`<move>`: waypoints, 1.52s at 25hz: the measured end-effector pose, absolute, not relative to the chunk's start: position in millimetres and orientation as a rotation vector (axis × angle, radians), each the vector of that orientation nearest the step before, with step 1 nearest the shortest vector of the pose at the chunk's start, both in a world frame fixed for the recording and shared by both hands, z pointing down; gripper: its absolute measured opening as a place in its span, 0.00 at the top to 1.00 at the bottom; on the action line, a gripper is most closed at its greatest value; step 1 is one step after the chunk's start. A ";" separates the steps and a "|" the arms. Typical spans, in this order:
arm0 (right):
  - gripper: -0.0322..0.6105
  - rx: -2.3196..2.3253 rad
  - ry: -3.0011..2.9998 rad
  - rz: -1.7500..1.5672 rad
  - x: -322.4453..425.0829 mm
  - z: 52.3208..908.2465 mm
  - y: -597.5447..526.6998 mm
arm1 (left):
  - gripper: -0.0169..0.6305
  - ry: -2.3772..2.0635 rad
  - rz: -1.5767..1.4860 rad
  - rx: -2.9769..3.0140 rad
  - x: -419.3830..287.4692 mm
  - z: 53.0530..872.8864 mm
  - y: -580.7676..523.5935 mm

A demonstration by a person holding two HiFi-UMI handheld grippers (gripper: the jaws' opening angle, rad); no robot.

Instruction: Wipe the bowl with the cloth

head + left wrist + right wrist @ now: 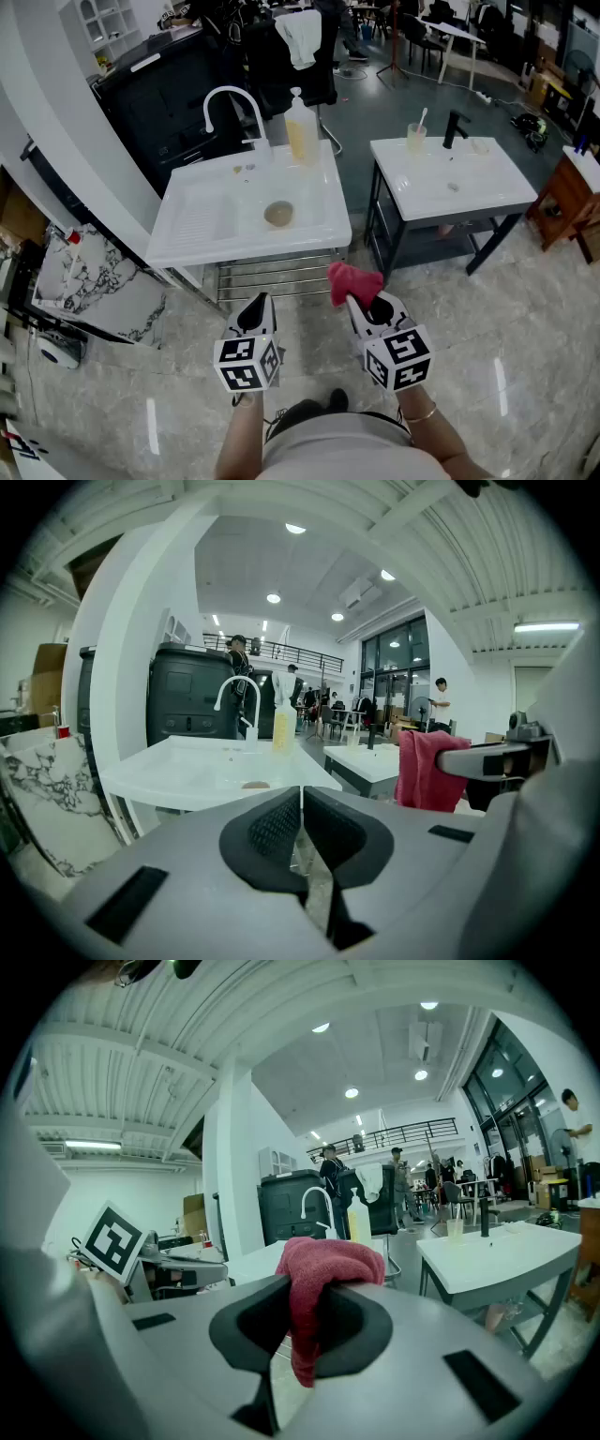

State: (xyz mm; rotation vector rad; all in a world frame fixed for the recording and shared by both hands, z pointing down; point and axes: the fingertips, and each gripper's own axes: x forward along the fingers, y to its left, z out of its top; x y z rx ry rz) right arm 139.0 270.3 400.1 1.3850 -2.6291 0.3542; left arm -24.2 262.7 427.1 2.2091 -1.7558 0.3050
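red fluffy cloth (328, 1265) pinched between right gripper's (302, 1312) fingers; left gripper's (302, 803) ribbed fingers pressed together

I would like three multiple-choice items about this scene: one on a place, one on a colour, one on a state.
1. The bowl lies:
A) in the sink with the white tap
B) on the floor
C) in the sink with the black tap

2. The cloth in the right tool is:
A) blue
B) red
C) white

3. The left tool is:
A) shut and empty
B) wide open
C) shut on the bowl

Key:
1 A, the head view shows it inside that basin.
2 B, red folds hang between the jaws.
3 A, its jaws meet with nothing between them.
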 end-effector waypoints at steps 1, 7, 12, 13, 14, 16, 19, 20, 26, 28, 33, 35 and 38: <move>0.88 1.383 -2.632 0.358 138.5 399.6 270.0 | 0.93 -1.759 0.305 2.206 -25.2 426.2 262.2; 0.87 1.362 -2.636 0.428 140.6 401.4 275.9 | 0.93 -1.780 0.313 2.172 -28.4 424.8 265.6; 0.87 1.350 -2.647 0.444 140.2 402.6 275.5 | 0.93 -1.799 0.306 2.140 -36.0 425.4 264.9; 0.87 1.350 -2.648 0.448 140.5 402.5 274.1 | 0.93 -1.800 0.300 2.134 -37.9 425.1 263.0; 0.87 1.351 -2.651 0.454 140.9 402.0 272.3 | 0.90 -1.803 0.296 2.126 -40.1 424.8 260.4; 0.87 1.352 -2.657 0.463 142.1 401.4 266.7 | 0.83 -1.811 0.295 2.110 -43.8 424.8 253.2; 0.87 1.351 -2.666 0.481 142.9 402.6 251.5 | 0.80 -1.823 0.293 2.090 -47.9 425.5 238.9; 0.87 1.349 -2.668 0.490 141.9 403.1 245.5 | 0.79 -1.826 0.290 2.084 -49.9 425.7 233.3; 0.87 1.330 -2.678 0.518 128.6 406.3 203.1 | 0.76 -1.837 0.278 2.057 -65.7 430.0 190.3; 0.87 1.328 -2.681 0.520 122.4 407.4 185.3 | 0.76 -1.837 0.276 2.047 -73.6 433.8 171.4; 0.87 1.338 -2.683 0.518 104.7 408.0 133.1 | 0.75 -1.831 0.275 2.046 -94.8 440.4 114.1; 0.87 1.339 -2.681 0.518 94.9 408.3 108.0 | 0.75 -1.827 0.274 2.043 -104.9 443.6 87.0; 0.87 1.352 -2.668 0.534 81.5 410.9 67.2 | 0.75 -1.809 0.288 2.043 -117.8 449.9 45.5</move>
